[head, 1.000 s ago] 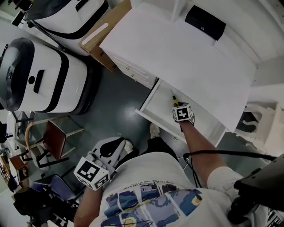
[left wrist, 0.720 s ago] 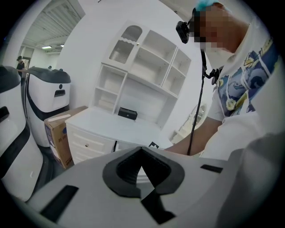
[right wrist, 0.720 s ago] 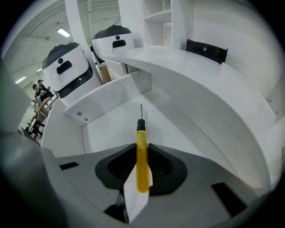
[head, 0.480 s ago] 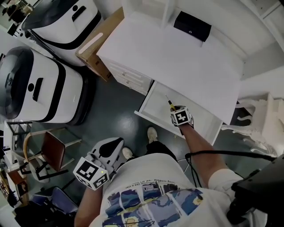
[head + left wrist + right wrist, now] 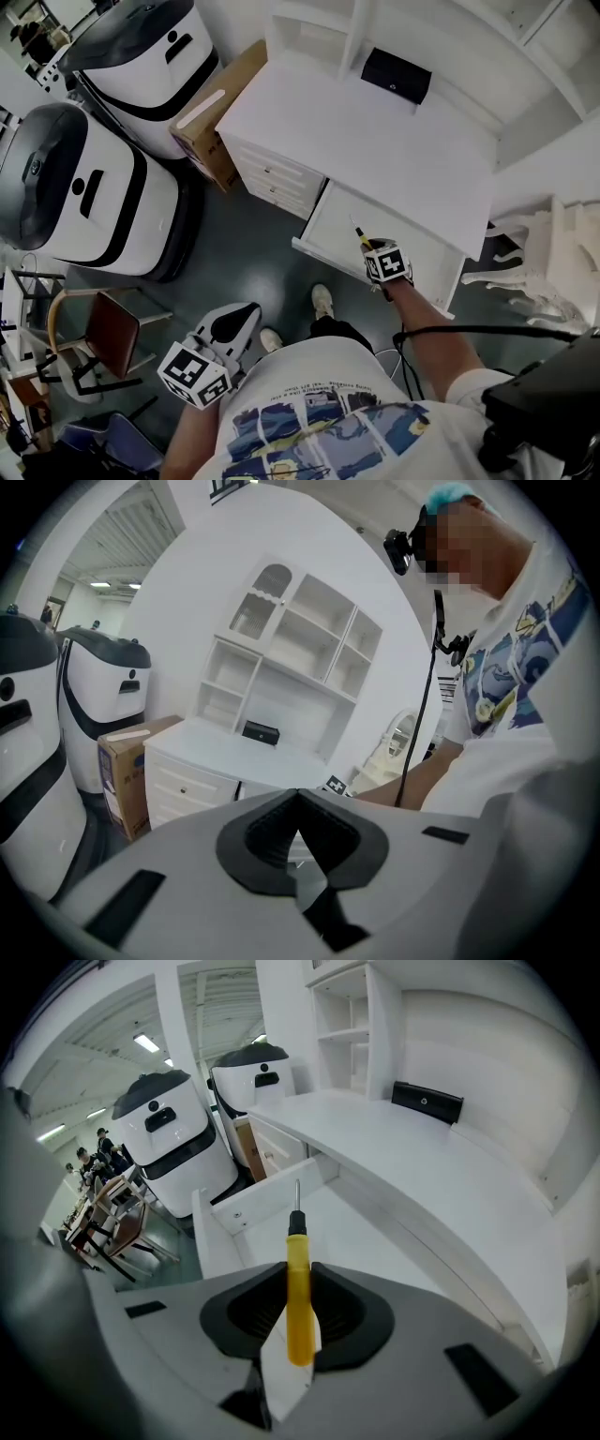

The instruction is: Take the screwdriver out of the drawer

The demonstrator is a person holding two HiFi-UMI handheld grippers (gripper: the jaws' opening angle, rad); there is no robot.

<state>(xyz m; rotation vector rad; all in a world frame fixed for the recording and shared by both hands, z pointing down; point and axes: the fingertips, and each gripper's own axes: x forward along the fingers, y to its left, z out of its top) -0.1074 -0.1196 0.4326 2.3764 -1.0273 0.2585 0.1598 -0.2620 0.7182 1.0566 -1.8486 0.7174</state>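
Observation:
The screwdriver [image 5: 298, 1307] has a yellow handle, a black collar and a thin metal shaft. My right gripper [image 5: 298, 1324] is shut on its handle, shaft pointing away from me. In the head view the screwdriver [image 5: 360, 236] hangs over the open white drawer [image 5: 317, 251] of the desk [image 5: 375, 150], with the right gripper [image 5: 371, 247] just above the drawer's front edge. The drawer [image 5: 246, 1206] looks bare beneath the tool. My left gripper [image 5: 236, 321] stays low beside my body, apart from the desk; its jaws [image 5: 298, 841] are shut and hold nothing.
A black box [image 5: 396, 75] lies at the back of the desk top. Two large white-and-black machines [image 5: 94, 202] and a cardboard box [image 5: 220, 112] stand left of the desk. A dark chair [image 5: 108, 323] is at lower left, a white ornate chair [image 5: 534, 272] at right.
My right gripper has lifted upward with the screwdriver, which now hangs higher over the drawer. The left gripper has drifted a little across my front.

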